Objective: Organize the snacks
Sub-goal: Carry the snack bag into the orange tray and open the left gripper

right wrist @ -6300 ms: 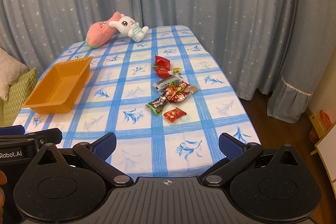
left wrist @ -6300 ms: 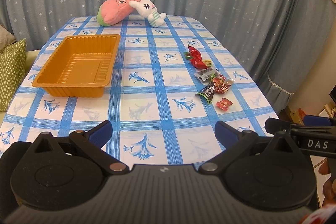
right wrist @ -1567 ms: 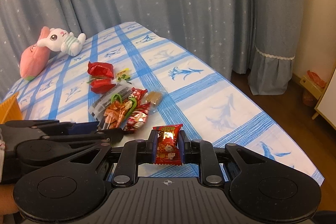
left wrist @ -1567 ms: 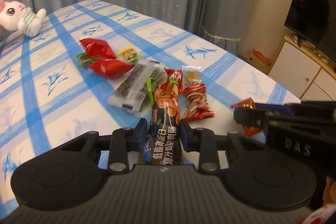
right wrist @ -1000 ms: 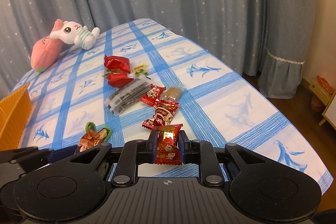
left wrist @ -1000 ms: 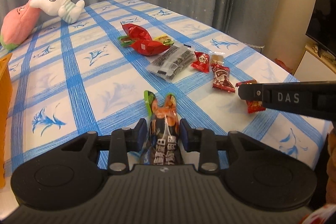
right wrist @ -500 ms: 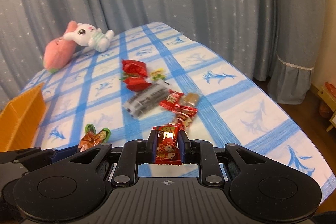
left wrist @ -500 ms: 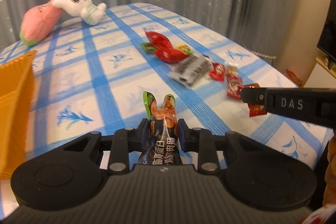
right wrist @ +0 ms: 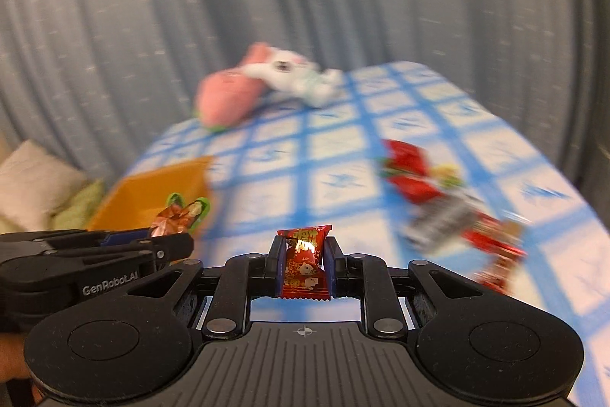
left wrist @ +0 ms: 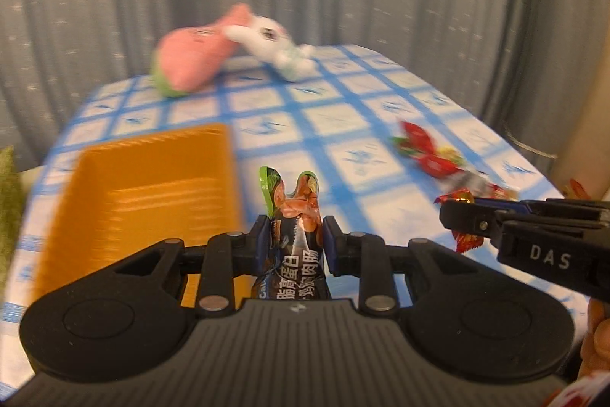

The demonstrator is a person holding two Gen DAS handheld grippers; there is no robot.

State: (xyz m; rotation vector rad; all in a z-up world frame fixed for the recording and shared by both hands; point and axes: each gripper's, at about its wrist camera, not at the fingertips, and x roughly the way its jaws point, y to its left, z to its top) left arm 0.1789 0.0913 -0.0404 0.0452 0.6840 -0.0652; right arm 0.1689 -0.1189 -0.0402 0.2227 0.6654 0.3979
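Note:
My left gripper point(left wrist: 293, 235) is shut on a long dark snack packet point(left wrist: 293, 231) with green and orange ends, held above the table beside the right rim of the orange tray point(left wrist: 152, 178). My right gripper point(right wrist: 304, 256) is shut on a small red candy packet point(right wrist: 304, 262). In the right wrist view the left gripper point(right wrist: 167, 239) with its packet point(right wrist: 183, 212) hangs near the tray point(right wrist: 152, 189). In the left wrist view the right gripper point(left wrist: 453, 212) carries the red candy point(left wrist: 467, 239) at the right. Several loose snacks point(right wrist: 450, 208) lie on the table's right side.
A blue-checked tablecloth point(left wrist: 343, 117) covers the table. A pink plush point(left wrist: 194, 60) and a white bunny plush point(left wrist: 278, 48) lie at the far end before grey curtains. Green and white cushions point(right wrist: 34, 185) sit left of the table. The views are motion-blurred.
Both grippers have swung left and risen with their packets; the orange tray has come into full view ahead of the left gripper and the snack pile has slid to the right.

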